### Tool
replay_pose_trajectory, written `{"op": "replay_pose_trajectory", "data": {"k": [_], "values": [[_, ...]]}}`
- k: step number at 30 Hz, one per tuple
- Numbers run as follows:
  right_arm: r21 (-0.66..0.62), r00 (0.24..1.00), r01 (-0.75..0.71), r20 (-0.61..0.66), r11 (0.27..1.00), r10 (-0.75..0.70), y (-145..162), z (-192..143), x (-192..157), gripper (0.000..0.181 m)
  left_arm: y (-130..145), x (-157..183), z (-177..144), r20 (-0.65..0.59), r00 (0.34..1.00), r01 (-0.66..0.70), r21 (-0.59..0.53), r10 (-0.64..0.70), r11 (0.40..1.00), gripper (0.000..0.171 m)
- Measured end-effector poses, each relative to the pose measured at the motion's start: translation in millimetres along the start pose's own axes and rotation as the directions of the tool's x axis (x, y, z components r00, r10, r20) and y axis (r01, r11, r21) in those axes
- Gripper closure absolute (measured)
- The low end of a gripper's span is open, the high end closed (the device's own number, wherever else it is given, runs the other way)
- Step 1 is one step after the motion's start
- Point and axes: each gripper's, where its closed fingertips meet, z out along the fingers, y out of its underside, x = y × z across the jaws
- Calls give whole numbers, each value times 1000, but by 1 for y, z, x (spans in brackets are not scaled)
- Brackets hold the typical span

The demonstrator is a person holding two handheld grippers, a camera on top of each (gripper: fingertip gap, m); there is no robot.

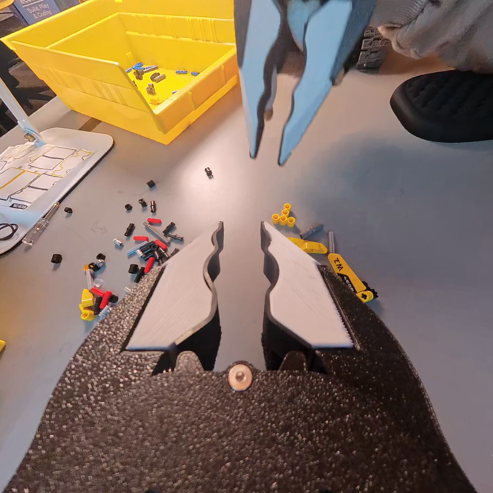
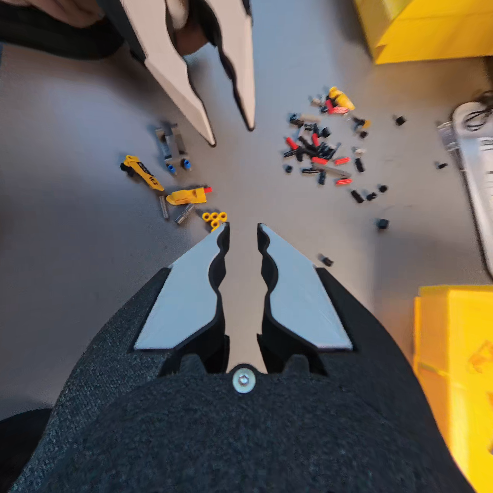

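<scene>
Both grippers hover over a grey table strewn with small building-toy parts. My left gripper (image 1: 242,225) is open and empty; a small yellow piece with several holes (image 1: 284,216) lies just right of its tip. My right gripper (image 2: 243,226) is open and empty, its left fingertip next to that same yellow piece (image 2: 214,218). Each gripper shows tip-to-tip in the other's view: the right (image 1: 266,159), the left (image 2: 232,136). A yellow curved panel (image 2: 186,197), a yellow marked beam (image 2: 142,172) and a grey assembly with blue pins (image 2: 172,145) lie close by.
A pile of black, red and grey pins (image 1: 152,248) lies left of my left gripper. A yellow bin (image 1: 120,80) with a few parts stands at the back. A white stand base with a printed sheet (image 1: 40,170) is far left. A black pad (image 1: 448,106) and a gloved hand (image 1: 440,34) are right. The tips of one gripper are about 7 cm away from the tips of the other.
</scene>
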Motion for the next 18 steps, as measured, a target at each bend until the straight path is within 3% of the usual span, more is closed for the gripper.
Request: {"op": "replay_pose_trajectory", "data": {"k": [4, 5, 6, 9, 11, 14, 16, 18], "values": [[-107, 995, 10, 98, 994, 0, 24, 42, -28, 160, 2, -1, 0, 6, 1000, -5, -9, 5, 1000, 144], [-126, 996, 25, 91, 992, -14, 27, 46, -28, 176, 2, -2, -1, 8, 1000, -7, -11, 7, 1000, 144], [-119, 996, 35, 88, 992, -25, 25, 45, -27, 176, 3, -3, -1, 10, 1000, -7, -11, 7, 1000, 144], [-42, 1000, 9, -16, 999, -10, 7, 20, -1, 176, 2, -5, -3, 14, 1000, -2, -8, 2, 1000, 144], [70, 981, -19, -191, 997, 32, -13, -16, 40, 176, 2, -6, -4, 17, 1000, 1, -7, -1, 1000, 144], [223, 841, -94, -504, 970, 198, -20, -89, 118, 176, 3, -8, -5, 21, 1000, 1, -10, -1, 1000, 144], [239, 687, -171, -666, 956, 290, 4, -130, 165, 177, 3, -8, -4, 24, 1000, -2, -15, 2, 1000, 144], [198, 568, -262, -760, 945, 316, 38, -150, 198, 176, 4, -9, -4, 32, 999, -7, -21, 8, 1000, 144]]}}
